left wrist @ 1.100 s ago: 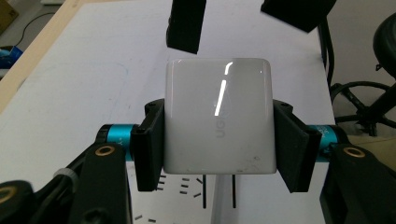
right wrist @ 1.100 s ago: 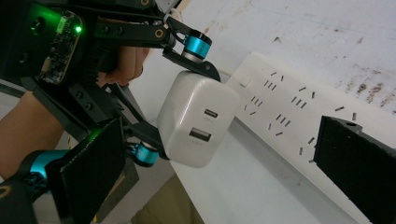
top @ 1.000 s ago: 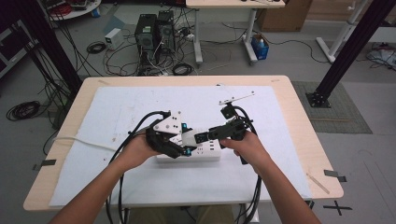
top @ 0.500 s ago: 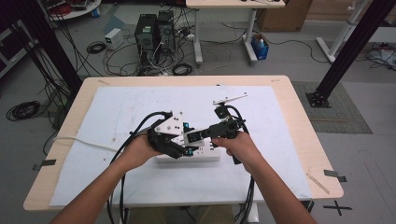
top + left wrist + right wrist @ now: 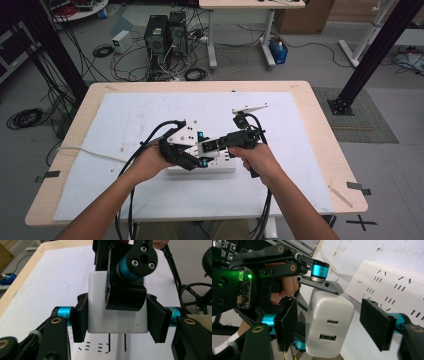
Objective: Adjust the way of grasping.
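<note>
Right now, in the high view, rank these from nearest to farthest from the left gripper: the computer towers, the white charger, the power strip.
1. white charger: clamped in the left gripper itself.
2. power strip: lying on the table right beside that gripper.
3. computer towers: well past the table's far edge, toward the left.

- A white sheet (image 5: 150, 115) covers most of the wooden table (image 5: 320, 115).
- Two computer towers (image 5: 165, 32) stand on the floor beyond the far edge, among tangled cables (image 5: 125, 65).
- A black frame post (image 5: 372, 55) rises far right.
</note>
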